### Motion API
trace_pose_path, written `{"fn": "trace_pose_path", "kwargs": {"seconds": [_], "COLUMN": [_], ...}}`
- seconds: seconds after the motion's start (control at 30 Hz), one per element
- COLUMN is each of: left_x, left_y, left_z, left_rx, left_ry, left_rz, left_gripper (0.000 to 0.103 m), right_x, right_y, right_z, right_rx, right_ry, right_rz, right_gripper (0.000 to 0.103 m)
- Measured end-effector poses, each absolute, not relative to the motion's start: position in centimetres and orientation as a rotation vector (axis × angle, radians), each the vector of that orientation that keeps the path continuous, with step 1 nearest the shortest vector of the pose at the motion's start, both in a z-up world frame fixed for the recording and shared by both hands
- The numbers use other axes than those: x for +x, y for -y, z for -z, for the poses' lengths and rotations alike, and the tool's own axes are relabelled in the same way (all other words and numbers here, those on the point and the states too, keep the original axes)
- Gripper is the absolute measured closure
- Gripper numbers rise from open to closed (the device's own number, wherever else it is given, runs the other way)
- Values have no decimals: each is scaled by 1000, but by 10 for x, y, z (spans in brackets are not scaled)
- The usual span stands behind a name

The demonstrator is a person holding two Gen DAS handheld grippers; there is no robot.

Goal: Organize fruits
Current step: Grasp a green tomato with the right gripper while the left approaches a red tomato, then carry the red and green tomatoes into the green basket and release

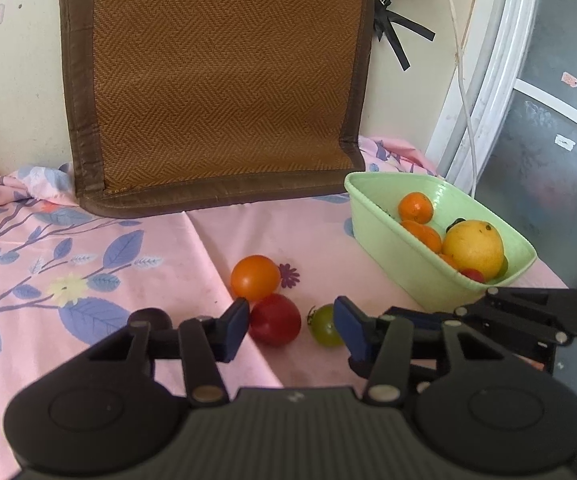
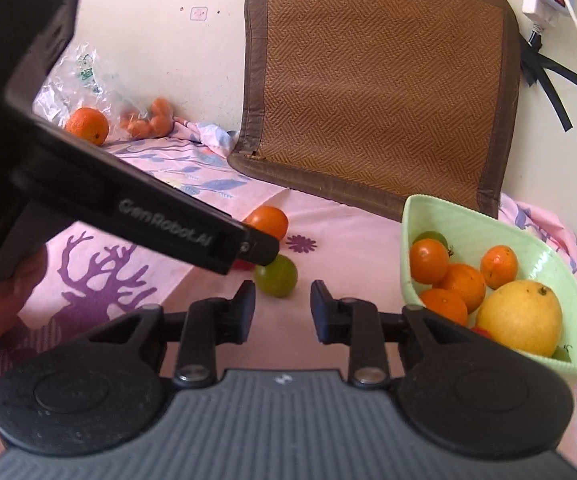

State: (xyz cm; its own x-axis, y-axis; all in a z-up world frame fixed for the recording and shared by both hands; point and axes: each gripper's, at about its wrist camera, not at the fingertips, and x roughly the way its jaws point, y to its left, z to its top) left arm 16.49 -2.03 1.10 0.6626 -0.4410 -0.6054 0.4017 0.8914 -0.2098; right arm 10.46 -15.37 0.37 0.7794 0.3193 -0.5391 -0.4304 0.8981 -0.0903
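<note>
Left gripper (image 1: pixel 290 326) jaws stand apart around a red tomato (image 1: pixel 275 319) on the pink floral cloth (image 1: pixel 88 272), its left pad touching it; a green tomato (image 1: pixel 325 325) sits just beside. Right gripper (image 2: pixel 282 310) jaws stand narrowly apart, empty. Beyond, an orange tomato (image 1: pixel 255 277); further right, the green basket (image 1: pixel 392 240) holds oranges and a yellow citrus (image 1: pixel 475 247).
</note>
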Motion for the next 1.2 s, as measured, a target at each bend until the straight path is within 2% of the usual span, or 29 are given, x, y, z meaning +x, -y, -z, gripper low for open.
{"fn": "trace_pose_path", "kwargs": {"seconds": [0.1,0.13,0.27,0.33,0.6,0.87,1.0,1.2], "left_x": [162,162,164,165,173,140,137,158], "left_y": [14,13,8,7,21,14,37,97], "left_z": [-12,-11,-4,-5,-3,-31,-55,-59], "left_rx": [-71,-68,-77,-83,-49,-117,-126,-95], "left_ry": [-703,-707,-730,-721,-729,-663,-623,-638], "left_rz": [476,473,460,450,442,510,585,646], "left_gripper": [73,74,73,71,73,73,73,73], "right_x": [109,110,118,120,99,53,47,72], "right_y": [148,145,137,137,153,188,207,234], "right_z": [-2,-1,0,0,-2,-22,-31,-22], "right_rx": [-235,-243,-269,-269,-222,-125,-122,-66], "right_ry": [-542,-544,-556,-557,-536,-382,-278,-310], "right_rz": [-417,-421,-432,-435,-394,-338,-215,-137], "right_gripper": [70,70,70,73,74,74,74,73]}}
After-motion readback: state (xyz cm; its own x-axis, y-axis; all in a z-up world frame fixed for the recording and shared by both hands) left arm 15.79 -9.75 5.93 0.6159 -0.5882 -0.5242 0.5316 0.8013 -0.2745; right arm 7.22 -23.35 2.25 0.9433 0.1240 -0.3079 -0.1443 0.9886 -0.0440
